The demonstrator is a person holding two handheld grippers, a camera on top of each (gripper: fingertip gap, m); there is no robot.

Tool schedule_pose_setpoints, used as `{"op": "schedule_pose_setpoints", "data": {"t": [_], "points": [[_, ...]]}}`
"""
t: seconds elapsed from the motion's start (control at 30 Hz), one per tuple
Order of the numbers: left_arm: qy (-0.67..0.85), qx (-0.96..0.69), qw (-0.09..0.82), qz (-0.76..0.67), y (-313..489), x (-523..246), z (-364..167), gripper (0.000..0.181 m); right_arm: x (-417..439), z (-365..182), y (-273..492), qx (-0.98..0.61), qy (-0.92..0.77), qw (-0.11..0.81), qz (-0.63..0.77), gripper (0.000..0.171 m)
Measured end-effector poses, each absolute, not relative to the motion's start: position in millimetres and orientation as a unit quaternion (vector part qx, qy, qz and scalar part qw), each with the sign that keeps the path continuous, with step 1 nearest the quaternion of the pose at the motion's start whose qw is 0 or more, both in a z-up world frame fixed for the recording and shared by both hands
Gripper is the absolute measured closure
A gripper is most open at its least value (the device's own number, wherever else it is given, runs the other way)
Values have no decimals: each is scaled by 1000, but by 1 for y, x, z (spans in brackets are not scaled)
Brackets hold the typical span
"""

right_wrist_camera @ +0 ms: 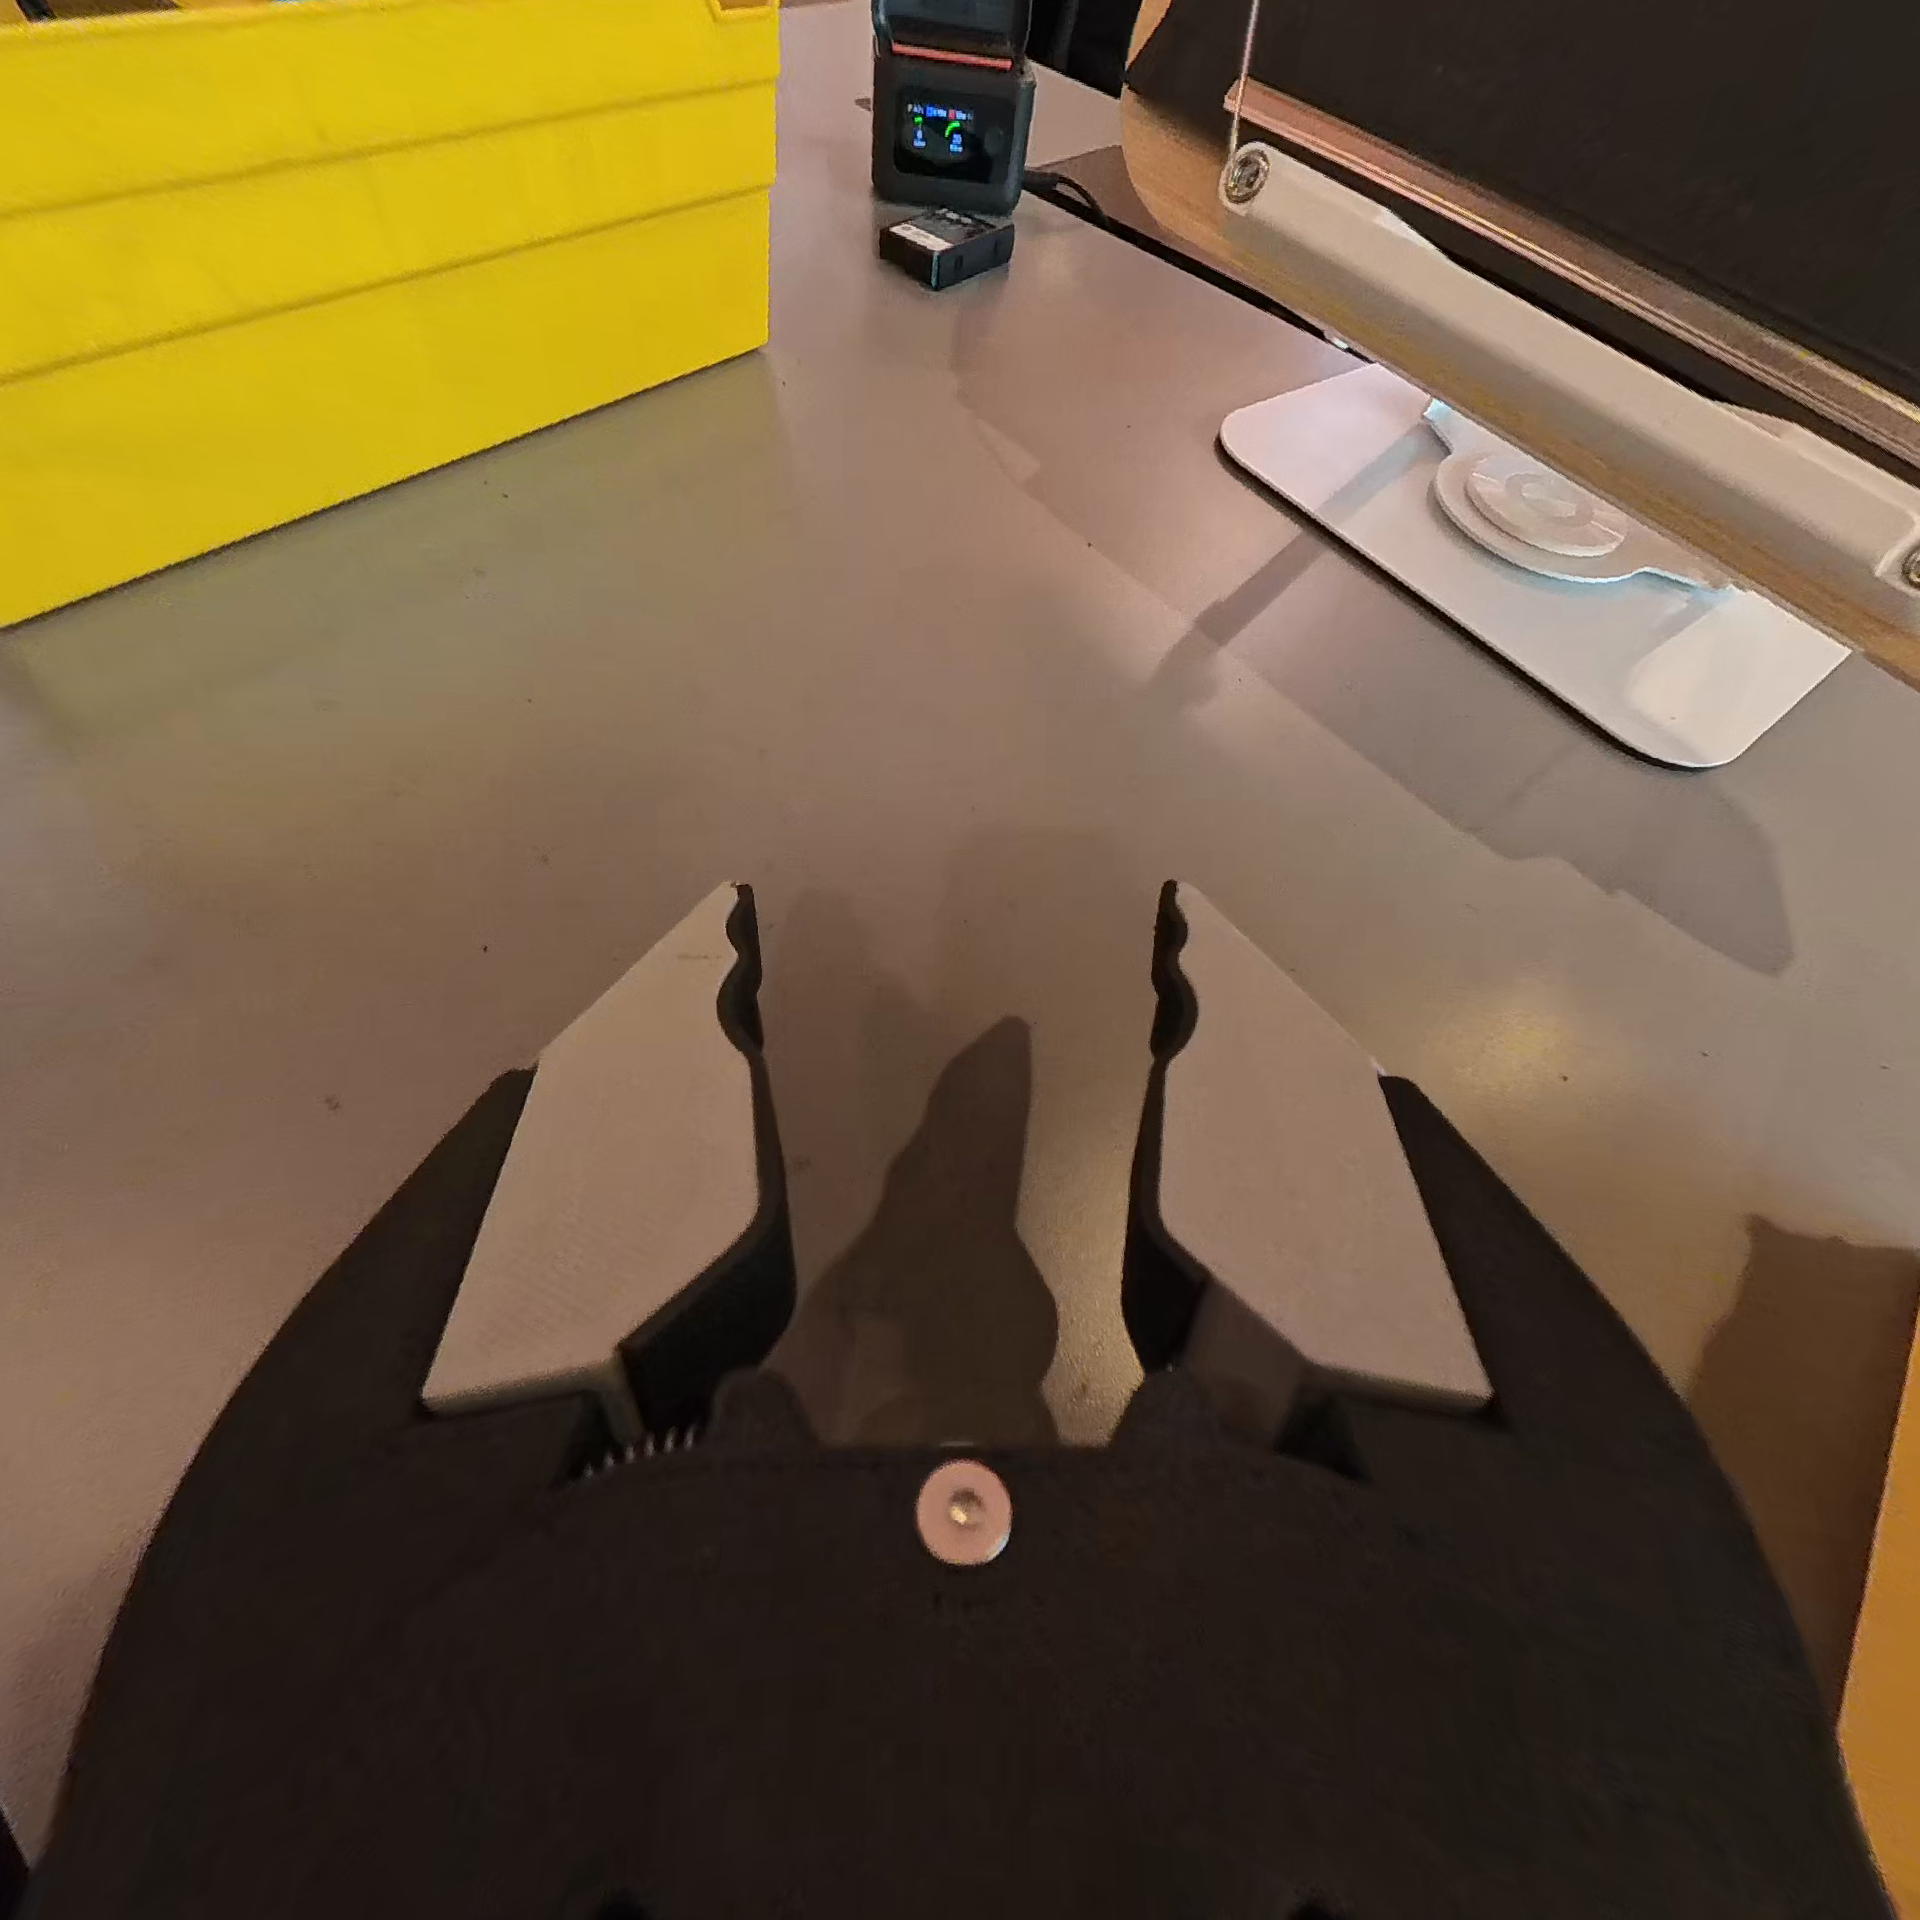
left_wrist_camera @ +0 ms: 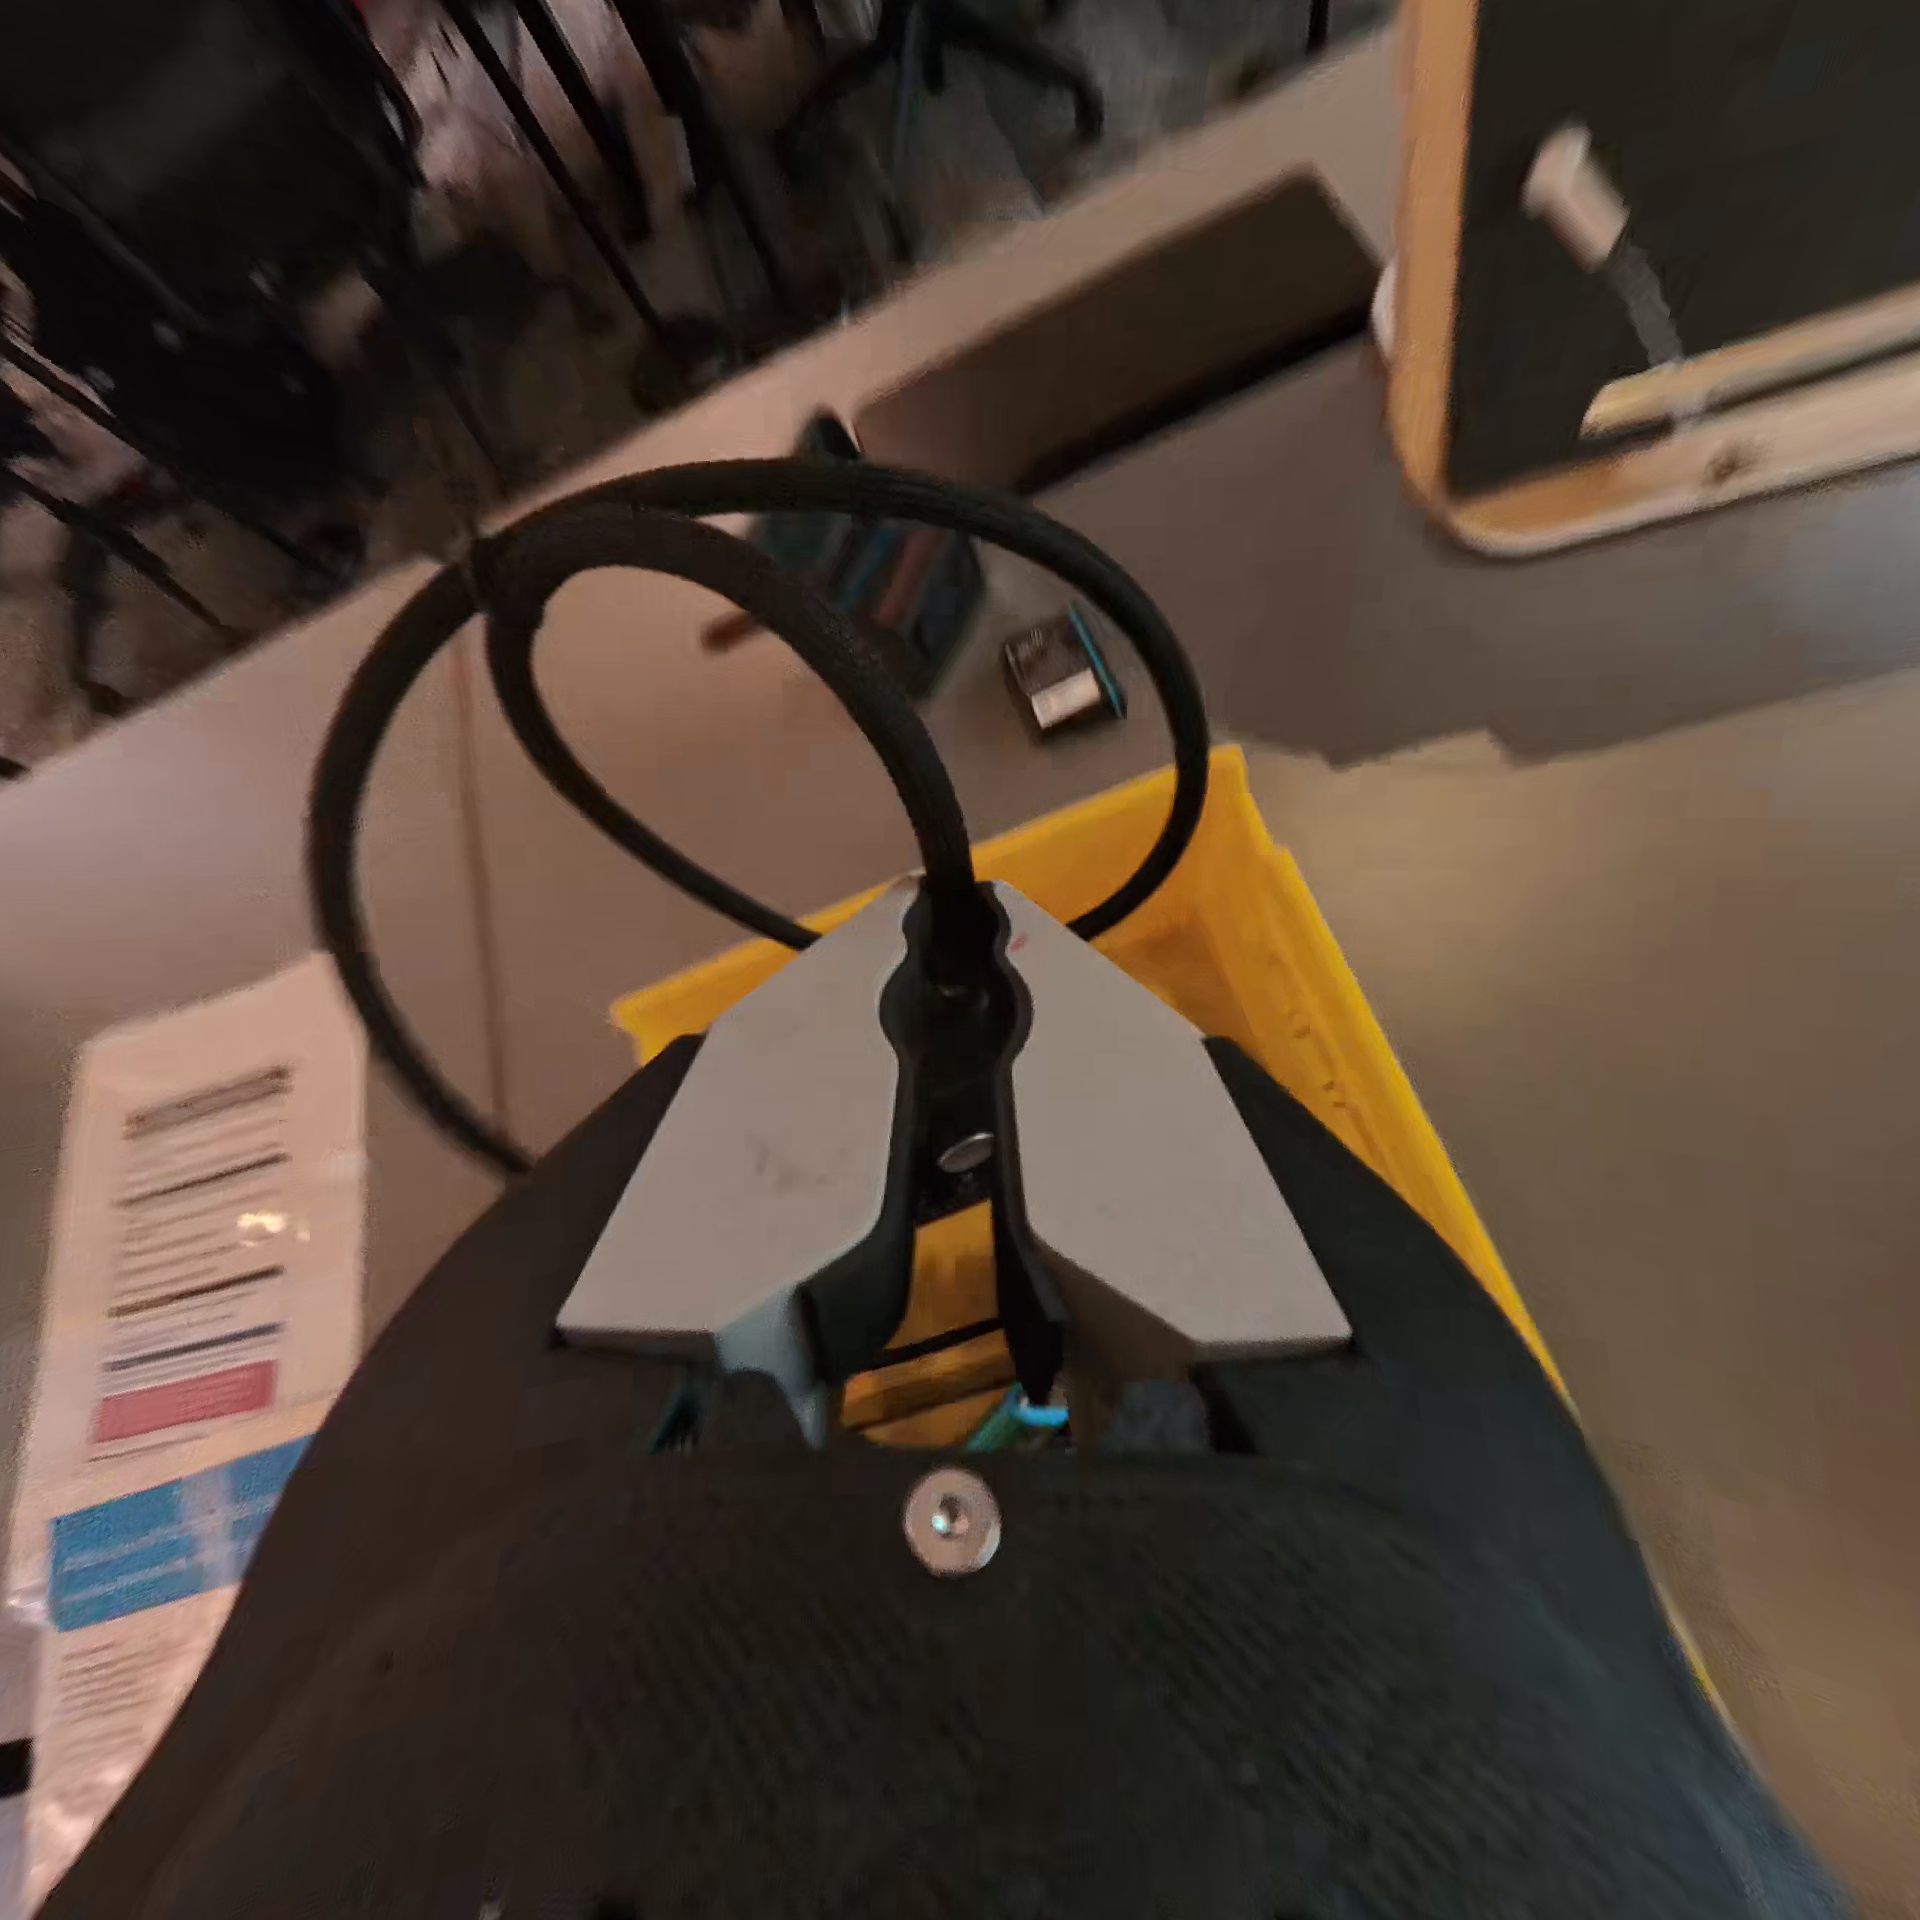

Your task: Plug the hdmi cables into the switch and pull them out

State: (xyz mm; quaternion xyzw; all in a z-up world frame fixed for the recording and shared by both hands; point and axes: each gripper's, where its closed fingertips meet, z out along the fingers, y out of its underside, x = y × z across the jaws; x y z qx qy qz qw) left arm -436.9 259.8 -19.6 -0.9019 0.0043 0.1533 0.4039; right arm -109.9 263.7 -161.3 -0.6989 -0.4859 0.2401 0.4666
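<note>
Over the yellow bin, the left gripper is clamped tight on a black braided cable that loops up in front of it, while the right gripper sits wide open and empty above the grey table.

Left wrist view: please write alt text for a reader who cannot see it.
The left gripper is shut on a looped black braided cable, held above a yellow bin on a grey table. A printed sheet lies at left.
</note>
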Motion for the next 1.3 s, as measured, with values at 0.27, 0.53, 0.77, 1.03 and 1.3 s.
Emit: {"op": "schedule_pose_setpoints", "data": {"t": [0.27,0.53,0.77,1.03,1.3], "points": [[79,-826,550,90,224,-342,167,176,-110,-161,264,-696,-489,476,223,98],[208,-780,583,96,214,-223,193,175,-104,-152,269,-699,-456,487,259,100],[254,-820,512,36,237,-171,89,173,-92,-126,273,-672,-413,539,295,109],[235,-876,421,3,259,-170,-77,175,-93,-118,265,-651,-417,545,324,112],[186,-829,525,-39,198,-178,-49,144,-98,-127,264,-656,-434,533,311,113]]}}
